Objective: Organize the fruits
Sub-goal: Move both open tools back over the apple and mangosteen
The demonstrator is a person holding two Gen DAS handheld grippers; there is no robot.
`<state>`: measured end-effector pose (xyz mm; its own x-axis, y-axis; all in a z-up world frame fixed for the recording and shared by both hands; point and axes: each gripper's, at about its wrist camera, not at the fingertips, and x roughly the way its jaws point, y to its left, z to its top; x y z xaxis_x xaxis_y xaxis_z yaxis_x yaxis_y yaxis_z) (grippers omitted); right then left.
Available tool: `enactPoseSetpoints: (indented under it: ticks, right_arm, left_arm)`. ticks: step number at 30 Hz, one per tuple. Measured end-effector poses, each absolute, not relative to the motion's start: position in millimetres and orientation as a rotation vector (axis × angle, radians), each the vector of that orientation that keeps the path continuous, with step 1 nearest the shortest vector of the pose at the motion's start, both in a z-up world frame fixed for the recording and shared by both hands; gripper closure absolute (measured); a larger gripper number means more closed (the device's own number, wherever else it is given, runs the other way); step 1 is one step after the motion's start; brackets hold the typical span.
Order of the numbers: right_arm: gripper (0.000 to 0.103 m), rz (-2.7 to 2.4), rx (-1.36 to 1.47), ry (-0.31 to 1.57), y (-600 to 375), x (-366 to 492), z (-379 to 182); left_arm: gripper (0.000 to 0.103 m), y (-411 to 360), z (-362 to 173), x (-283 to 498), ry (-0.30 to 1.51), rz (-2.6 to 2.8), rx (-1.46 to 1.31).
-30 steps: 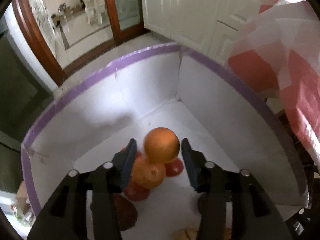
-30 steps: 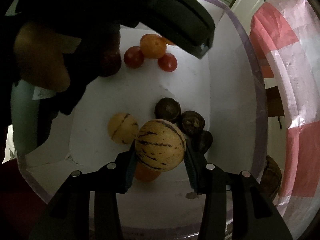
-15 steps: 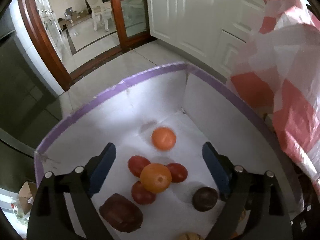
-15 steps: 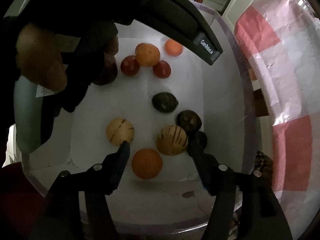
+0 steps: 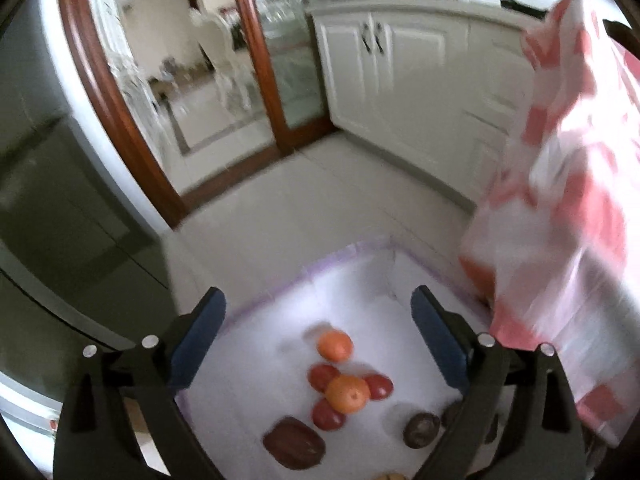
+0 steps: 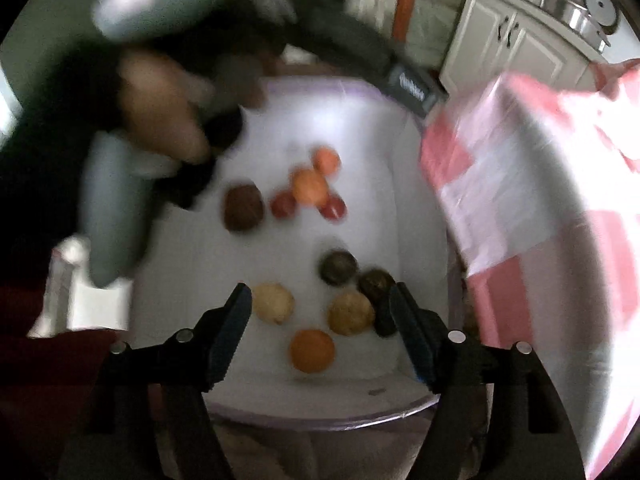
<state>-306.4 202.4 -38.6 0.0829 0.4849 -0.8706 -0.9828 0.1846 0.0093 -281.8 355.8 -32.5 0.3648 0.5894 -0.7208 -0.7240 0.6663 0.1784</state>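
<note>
A white box with a purple rim (image 5: 272,300) (image 6: 320,418) holds the fruit. My left gripper (image 5: 316,308) hangs above its far corner, its jaws opening with nothing between them. Below it lie an orange (image 5: 335,345), a second orange (image 5: 347,393) resting on three red tomatoes (image 5: 322,376), and a dark brown fruit (image 5: 293,442). My right gripper (image 6: 320,296) hovers over the near end, its jaws opening too and holding nothing. Under it sit a striped melon (image 6: 351,313), another melon (image 6: 274,303), an orange (image 6: 312,350) and dark fruits (image 6: 338,267).
A pink and white checked cloth (image 5: 560,200) (image 6: 540,180) drapes along the box's right side. White cabinets (image 5: 380,60) and a wooden door frame (image 5: 120,120) stand beyond, across a pale floor. The person's hand (image 6: 160,120) holding the left gripper fills the upper left of the right wrist view.
The left gripper let go of an orange, now lying at the far end. The right gripper let go of the striped melon beside the dark fruits. Both opened and rose.
</note>
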Motion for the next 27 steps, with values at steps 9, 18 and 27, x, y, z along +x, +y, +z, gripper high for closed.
enactPoseSetpoints:
  ticks: [9, 18, 27]
  right_arm:
    - [0.016, 1.15, -0.287, 0.593, 89, -236, 84]
    - [0.016, 0.556, -0.027, 0.627, -83, -79, 85]
    - [0.016, 0.253, 0.164, 0.718, -201, 32, 44]
  left_arm:
    - [0.002, 290, 61, -226, 0.678, 0.737, -0.04]
    - [0.002, 131, 74, -64, 0.648, 0.309, -0.028]
    - [0.002, 30, 53, 101, 0.636, 0.172, -0.2]
